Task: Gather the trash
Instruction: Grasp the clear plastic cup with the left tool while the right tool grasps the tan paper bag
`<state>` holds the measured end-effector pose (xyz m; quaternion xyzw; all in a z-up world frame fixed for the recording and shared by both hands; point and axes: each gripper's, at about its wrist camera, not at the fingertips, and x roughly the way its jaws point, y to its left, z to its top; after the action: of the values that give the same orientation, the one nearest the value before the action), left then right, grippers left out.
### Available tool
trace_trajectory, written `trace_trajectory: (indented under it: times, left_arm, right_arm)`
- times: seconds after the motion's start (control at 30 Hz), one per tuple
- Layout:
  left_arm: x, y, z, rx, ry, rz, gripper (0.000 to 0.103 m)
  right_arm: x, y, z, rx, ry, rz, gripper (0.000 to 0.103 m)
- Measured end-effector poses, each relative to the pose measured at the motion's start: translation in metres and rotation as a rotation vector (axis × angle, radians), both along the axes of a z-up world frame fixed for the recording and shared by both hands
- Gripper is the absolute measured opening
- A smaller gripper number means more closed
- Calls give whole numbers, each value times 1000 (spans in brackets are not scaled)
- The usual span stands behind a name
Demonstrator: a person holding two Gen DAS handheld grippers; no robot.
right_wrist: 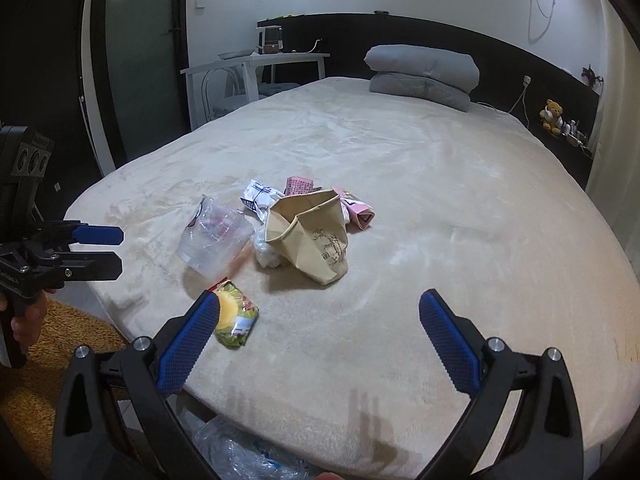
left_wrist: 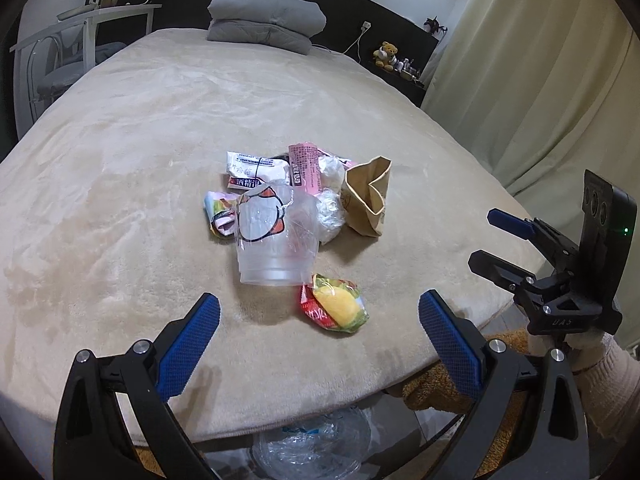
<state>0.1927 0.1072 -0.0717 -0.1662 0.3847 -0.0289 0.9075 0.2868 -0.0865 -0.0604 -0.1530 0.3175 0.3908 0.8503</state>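
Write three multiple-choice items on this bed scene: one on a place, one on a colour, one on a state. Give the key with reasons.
1. Which piece of trash lies nearest the bed's near edge?
A. brown paper bag
B. yellow-green snack wrapper
C. pink carton

2. What colour are the gripper pads?
A. blue
B. red
C. white

3. How does the left gripper stand?
A. shut on the cup
B. shut on nothing
C. open and empty

Key:
1 B: the yellow-green snack wrapper lies nearer than the clear plastic cup and brown paper bag.
2 A: both pads are blue.
3 C: the left gripper has its fingers spread with nothing between.
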Motion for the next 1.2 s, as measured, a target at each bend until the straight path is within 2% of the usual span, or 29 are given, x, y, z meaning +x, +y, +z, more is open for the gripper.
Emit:
trace_trajectory:
  times: [0.3,0.43,0.57,0.63,0.7,0.73,0.77,0.8,1.2]
  left_arm:
    - [54,20,-24,3,62,-31,97]
    - [73,26,-34,1,85,-51,89]
    - [82,27,-41,10,100,-59,86]
    - [85,26,-45,13,110,-64,81]
    - [89,26,-49,18,117,-68,72]
    - [90,25,-51,18,118,-72,67]
    - [91,26,-51,20,116,-72,67]
    - [90,25,-52,23,111,-73,67]
    - [77,21,-40,38,61,-58,65]
  right_arm:
    - [39,42,-25,-68,-30,96,99]
    - [53,56,-34,-69,-16,140,98]
    - [63,69,-42,-88,-37,164,96]
    - [68,75,-46,-101,-38,186,91]
    - [71,79,-51,-112,-33,196,79]
    - [74,82,-52,-110,-29,193,78]
    - [75,82,-52,-105,-20,192,75]
    - [76,82,-53,-105,-10,192,67]
    - [70,66,-38,-67,1,155,59]
